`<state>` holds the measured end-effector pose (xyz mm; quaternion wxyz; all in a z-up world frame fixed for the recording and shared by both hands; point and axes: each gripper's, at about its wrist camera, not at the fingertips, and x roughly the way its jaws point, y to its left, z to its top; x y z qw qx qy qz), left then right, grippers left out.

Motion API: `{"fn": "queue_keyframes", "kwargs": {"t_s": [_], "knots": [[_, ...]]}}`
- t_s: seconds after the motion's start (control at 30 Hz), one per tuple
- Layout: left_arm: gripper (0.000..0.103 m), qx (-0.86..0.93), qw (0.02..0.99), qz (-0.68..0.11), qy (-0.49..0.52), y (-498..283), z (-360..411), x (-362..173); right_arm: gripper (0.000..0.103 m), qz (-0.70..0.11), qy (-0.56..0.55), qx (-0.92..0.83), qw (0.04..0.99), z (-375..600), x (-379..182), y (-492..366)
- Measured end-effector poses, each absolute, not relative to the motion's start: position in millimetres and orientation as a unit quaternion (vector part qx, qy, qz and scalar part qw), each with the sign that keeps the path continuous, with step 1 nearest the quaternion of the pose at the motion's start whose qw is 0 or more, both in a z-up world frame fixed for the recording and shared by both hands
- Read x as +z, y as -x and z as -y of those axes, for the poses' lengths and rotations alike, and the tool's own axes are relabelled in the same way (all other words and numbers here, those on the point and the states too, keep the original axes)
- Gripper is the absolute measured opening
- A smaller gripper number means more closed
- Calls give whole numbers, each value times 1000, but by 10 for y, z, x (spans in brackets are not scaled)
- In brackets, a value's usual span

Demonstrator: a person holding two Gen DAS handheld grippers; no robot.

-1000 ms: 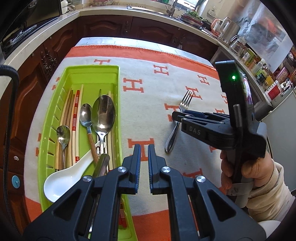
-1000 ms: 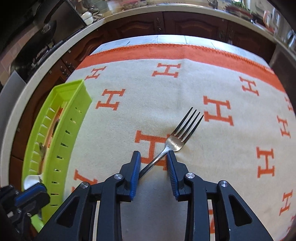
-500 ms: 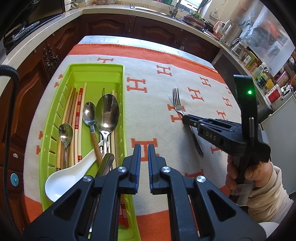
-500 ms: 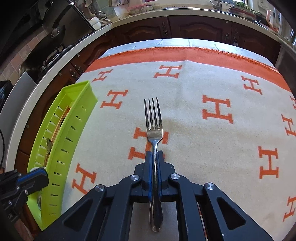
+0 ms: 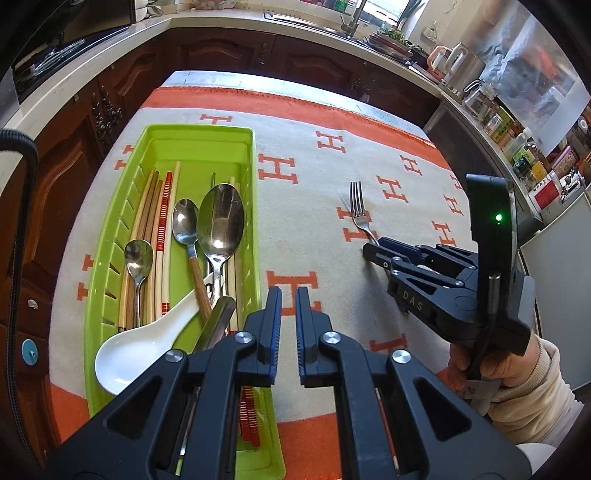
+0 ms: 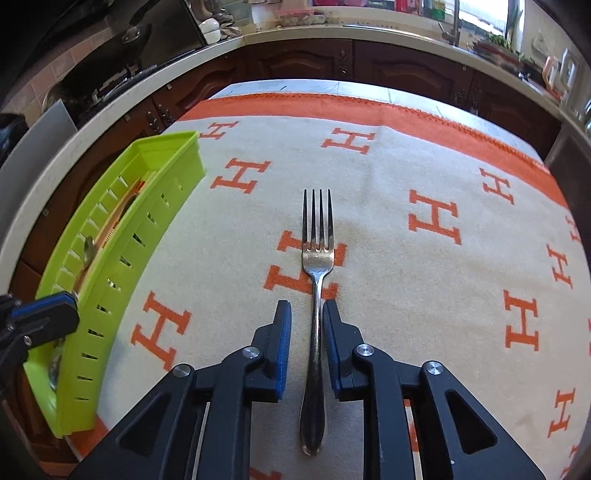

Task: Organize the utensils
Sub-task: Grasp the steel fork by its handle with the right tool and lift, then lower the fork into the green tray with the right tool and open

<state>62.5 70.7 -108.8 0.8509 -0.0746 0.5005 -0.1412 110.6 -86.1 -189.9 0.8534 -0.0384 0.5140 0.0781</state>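
A metal fork [image 6: 317,266] lies on the H-patterned cloth, tines pointing away; it also shows in the left wrist view [image 5: 359,210]. My right gripper [image 6: 306,317] is open, its jaws on either side of the fork's handle with a small gap on each side. A lime-green utensil tray [image 5: 110,254] on the left holds several chopsticks, metal spoons [image 5: 219,218] and a white ceramic spoon [image 5: 136,350]. My left gripper [image 5: 287,321] is open by a narrow gap, empty, hovering just right of the tray's near end.
The cream and orange cloth [image 5: 306,184] covers the table. Dark wooden cabinets and a pale counter [image 5: 258,26] ring the table. Jars, a kettle and bottles crowd the counter at the right [image 5: 509,125]. The tray's slotted side wall [image 6: 122,258] faces the right gripper.
The right gripper closed on the fork's handle and turned the fork straight, tines away. Now its jaws have opened again and the fork lies loose between them. The left gripper has barely moved.
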Motion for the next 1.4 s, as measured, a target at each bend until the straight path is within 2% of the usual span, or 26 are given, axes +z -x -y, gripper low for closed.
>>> {"fn": "queue_keyframes", "kwargs": {"t_s": [0.1, 0.3, 0.6, 0.7, 0.77, 0.87, 0.97, 1.33, 1.4], "knots": [[4, -140, 852, -499, 77, -600, -731, -1076, 4, -519, 26, 70, 852, 905, -1890, -1118], [4, -125, 859, -490, 78, -532, -894, -1031, 4, -530, -54, 96, 841, 1011, -1745, -1063], [5, -49, 878, -470, 78, -485, -1435, -891, 4, -515, -130, 191, 826, 623, -1111, -898], [15, -28, 878, -470, 80, -462, -1614, -872, 4, -512, -129, 214, 822, 364, -968, -882], [29, -18, 880, -467, 83, -433, -1711, -858, 4, -514, -123, 223, 819, 172, -929, -900], [43, -12, 884, -459, 86, -376, -1795, -835, 4, -528, -124, 230, 808, -34, -952, -918], [52, -7, 886, -457, 83, -338, -1816, -840, 4, -547, -128, 225, 796, -202, -1071, -959], [55, 12, 878, -471, 85, -321, -1885, -949, 6, -577, -162, 219, 770, -367, -1385, -1108], [56, 12, 877, -472, 86, -321, -1890, -957, 9, -574, -167, 224, 770, -359, -1396, -1120]]}}
